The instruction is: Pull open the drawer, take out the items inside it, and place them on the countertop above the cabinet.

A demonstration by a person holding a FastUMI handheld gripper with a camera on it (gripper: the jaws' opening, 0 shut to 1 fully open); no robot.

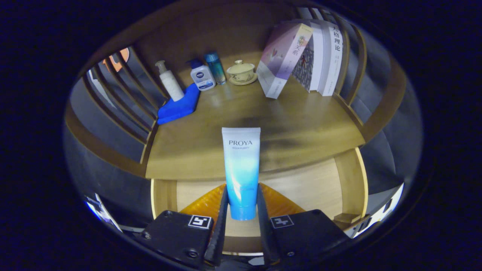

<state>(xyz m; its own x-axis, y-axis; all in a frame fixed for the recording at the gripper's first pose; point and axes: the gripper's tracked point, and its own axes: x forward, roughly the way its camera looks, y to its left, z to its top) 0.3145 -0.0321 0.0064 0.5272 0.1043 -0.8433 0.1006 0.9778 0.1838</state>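
My gripper (241, 203) is shut on a white-and-blue cosmetic tube (241, 165), both fingers pressing its lower blue end. The tube points forward, its flat crimped end reaching out over the front of the wooden countertop (301, 124). Below the fingers lies the pulled-open drawer (312, 184), with its pale wooden bottom showing on both sides of the tube. I cannot tell whether anything else lies in the drawer, since the gripper hides much of it.
At the countertop's back stand a white pump bottle (169, 81) on a blue cloth (180, 105), a small white bottle (202, 76), a teal bottle (215, 67), a lidded cup on a saucer (241, 72) and leaning books (301, 56). Slatted wooden rails (124, 94) flank both sides.
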